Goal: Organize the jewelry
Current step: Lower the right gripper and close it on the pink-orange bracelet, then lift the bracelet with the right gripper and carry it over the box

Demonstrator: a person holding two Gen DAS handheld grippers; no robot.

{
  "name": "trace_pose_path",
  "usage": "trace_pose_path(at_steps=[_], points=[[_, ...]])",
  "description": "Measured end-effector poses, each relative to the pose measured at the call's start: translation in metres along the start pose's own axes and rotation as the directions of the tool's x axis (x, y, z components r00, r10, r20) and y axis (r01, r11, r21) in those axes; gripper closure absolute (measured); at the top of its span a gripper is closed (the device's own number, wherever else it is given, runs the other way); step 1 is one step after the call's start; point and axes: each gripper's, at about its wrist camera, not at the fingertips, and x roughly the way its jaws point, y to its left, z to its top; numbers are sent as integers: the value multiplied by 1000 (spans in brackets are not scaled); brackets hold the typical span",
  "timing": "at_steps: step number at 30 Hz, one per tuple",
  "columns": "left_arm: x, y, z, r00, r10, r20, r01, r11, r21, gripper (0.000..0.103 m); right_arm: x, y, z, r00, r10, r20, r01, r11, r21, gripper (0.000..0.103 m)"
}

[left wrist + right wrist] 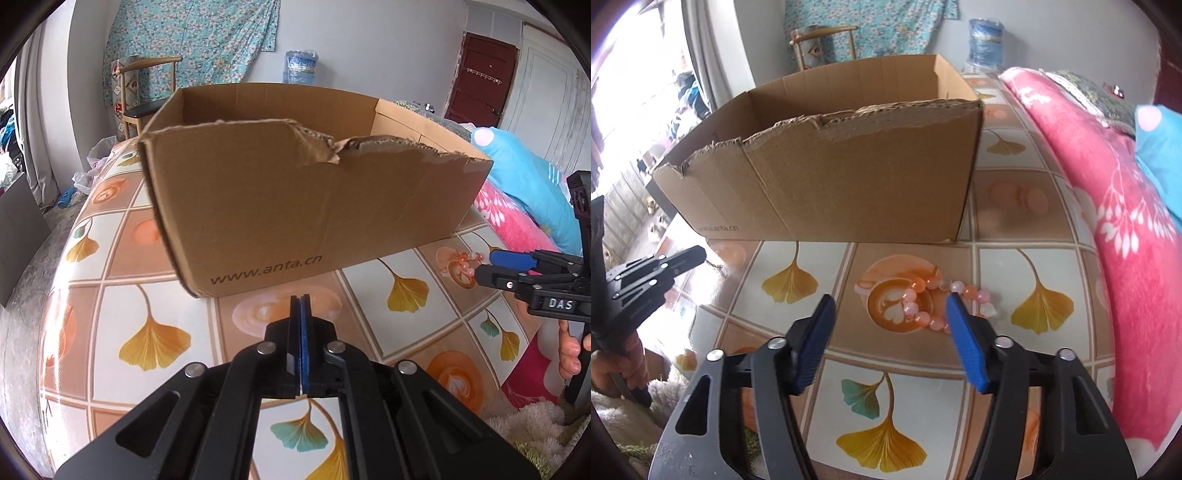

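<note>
A bracelet of pink and orange beads (916,299) lies on the leaf-patterned tabletop (905,373), in front of an open-topped cardboard box (849,184) with a torn rim. My right gripper (891,301) stands open just over it, with one blue pad on each side and neither pressing the beads. The left wrist view shows the same bracelet (466,263) at the right gripper's (485,266) tips. My left gripper (300,298) is shut low over the table near the box (295,206). A thin chain (716,265) lies at the left gripper's (700,254) tip; I cannot tell whether it is pinched.
A pink flowered blanket (1126,258) and a blue cushion (524,173) are piled along the table's right side. A wooden chair (147,92) and a large water bottle (300,66) stand behind the box. A person's hand (569,350) holds the right gripper's handle.
</note>
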Motion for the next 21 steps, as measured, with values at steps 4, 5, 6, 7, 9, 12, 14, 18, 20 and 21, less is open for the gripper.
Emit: trace_pose_path(at_steps=[4,5,6,7,9,12,14,18,20,21], points=[[-7,3,-1,1000,-9,17,9,1000,-15,103,11,1,3,1000,-7,-26,6,1000,-25,57],[-9,4,-1,1000,-13,22,13,1000,-17,103,15,1,4,999,-13,-37,11,999,-34,59],[-12,5,-1,999,-15,28,16,1000,-19,103,18,2,4,999,-15,-44,14,999,-38,63],[-13,5,-2,999,-18,32,19,1000,-22,103,22,2,5,998,-18,-57,16,999,-43,66],[-16,7,-3,999,-22,39,23,999,-29,103,29,2,6,997,-31,-77,26,998,-58,69],[-19,11,-6,999,-24,44,25,999,-41,103,30,7,7,996,-47,-75,40,995,-95,77],[-21,13,-7,998,-28,49,30,998,-49,103,30,8,7,996,-55,-75,47,993,-107,92],[-29,14,-6,997,-40,71,43,998,-52,103,27,8,6,996,-62,-71,53,991,-120,96],[-33,13,-5,996,-39,79,43,998,-46,103,21,5,5,997,-52,-58,46,994,-103,96],[-37,12,-4,996,-39,84,43,998,-41,103,15,3,5,998,-45,-46,40,995,-92,96]])
